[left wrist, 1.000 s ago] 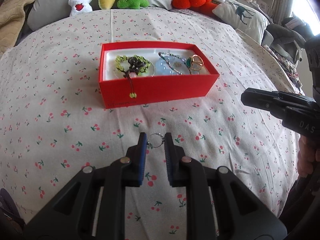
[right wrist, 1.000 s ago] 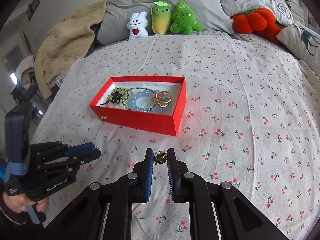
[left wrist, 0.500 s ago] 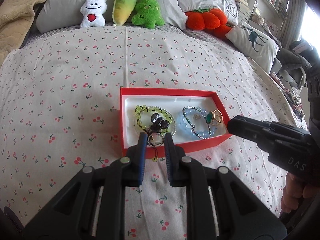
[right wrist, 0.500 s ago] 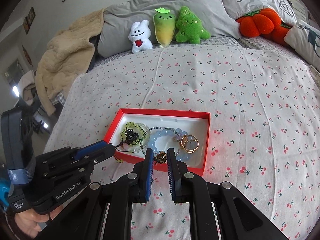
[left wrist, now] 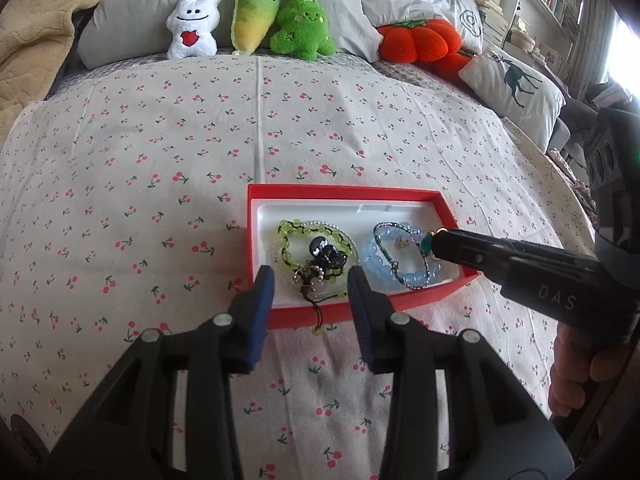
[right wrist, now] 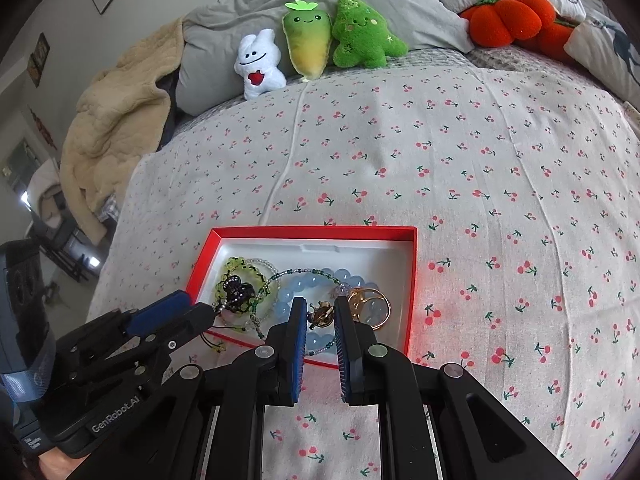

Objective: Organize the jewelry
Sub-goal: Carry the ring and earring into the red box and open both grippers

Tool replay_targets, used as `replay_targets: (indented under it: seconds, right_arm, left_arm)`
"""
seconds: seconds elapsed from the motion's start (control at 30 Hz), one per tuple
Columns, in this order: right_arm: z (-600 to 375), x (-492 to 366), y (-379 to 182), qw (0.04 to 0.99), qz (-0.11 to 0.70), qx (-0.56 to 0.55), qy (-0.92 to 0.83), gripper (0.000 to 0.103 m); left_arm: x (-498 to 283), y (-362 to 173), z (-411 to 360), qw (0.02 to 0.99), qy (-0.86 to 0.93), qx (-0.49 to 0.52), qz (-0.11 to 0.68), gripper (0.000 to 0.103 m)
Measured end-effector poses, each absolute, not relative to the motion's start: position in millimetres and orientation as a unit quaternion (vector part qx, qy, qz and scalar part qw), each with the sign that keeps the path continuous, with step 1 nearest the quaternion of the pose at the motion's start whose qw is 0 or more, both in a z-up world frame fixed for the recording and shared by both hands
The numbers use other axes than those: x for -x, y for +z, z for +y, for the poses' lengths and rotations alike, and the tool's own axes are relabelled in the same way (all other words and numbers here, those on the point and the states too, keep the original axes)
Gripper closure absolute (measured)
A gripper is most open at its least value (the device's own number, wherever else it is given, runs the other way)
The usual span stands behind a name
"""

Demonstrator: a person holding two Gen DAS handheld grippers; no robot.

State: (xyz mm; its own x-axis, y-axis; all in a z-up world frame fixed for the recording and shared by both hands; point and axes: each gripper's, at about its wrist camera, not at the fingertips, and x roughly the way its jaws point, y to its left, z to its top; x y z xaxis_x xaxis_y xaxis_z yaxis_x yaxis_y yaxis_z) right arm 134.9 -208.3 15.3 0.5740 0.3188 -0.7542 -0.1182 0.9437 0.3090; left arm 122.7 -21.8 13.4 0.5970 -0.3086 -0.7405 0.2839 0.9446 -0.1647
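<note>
Over the near edge of the red box [left wrist: 362, 192], the left claw [left wrist: 310, 280] hangs with its blue-padded fingers [left wrist: 262, 294] spread wide and nothing between them. Just past its tips a small silver-ringed charm [left wrist: 306, 276] lies on the white liner, touching the green bead bracelet [left wrist: 290, 236] and the dark beaded piece [left wrist: 326, 252] that sits inside the bracelet's loop. A black cord with yellow-green end beads [left wrist: 320, 320] trails over the box's front wall onto the bedsheet [left wrist: 160, 160].

The right claw [right wrist: 322, 314] reaches in over the box's right half, its fingers [right wrist: 298, 320] set close on either side of a small gold ornament [right wrist: 320, 312]; whether the pads actually touch it cannot be told from the right wrist view. In the left wrist view its black tip sits at the box's right wall, beside a green stone [left wrist: 426, 244] and over the pale blue bead bracelet [left wrist: 380, 256], which a thin teal bead strand [left wrist: 384, 240] crosses. In the right wrist view two gold rings [right wrist: 370, 306] lie just right of the claw, against the blue beads.

The box rests on a cherry-print bedsheet. At the head of the bed, well apart from the box, a white bunny plush [left wrist: 192, 26], a radish plush [left wrist: 254, 20] and a green tree plush [left wrist: 302, 24] lean against a grey pillow [left wrist: 140, 0], with an orange pumpkin cushion [left wrist: 416, 40] to their right.
</note>
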Motion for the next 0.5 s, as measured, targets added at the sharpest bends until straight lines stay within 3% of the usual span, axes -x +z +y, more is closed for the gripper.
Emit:
replay_targets:
  seconds: [0.07,0.17,0.37,0.5]
  right_arm:
    - [-207.3,-135.2,16.3,0.881,0.444,-0.109,0.124,0.089]
    - [-204.2,-134.4,17.2,0.882,0.444,-0.102,0.123,0.089]
    - [-196.3,-136.1,16.7,0.882,0.448,-0.088,0.121,0.089]
    - [-192.7,-138.8,16.0,0.881,0.45,-0.086,0.119,0.089]
  left_arm:
    - [-116.7,16.6,-17.9,0.896,-0.156,0.009,0.415,0.044]
    - [-110.9,15.4,-11.2,0.893,-0.142,0.006,0.426,0.037]
    - [-100.0,5.3,2.2,0.882,-0.126,0.002,0.454,0.025]
    - [-97.7,-4.0,5.9,0.873,-0.118,-0.006,0.473,0.024]
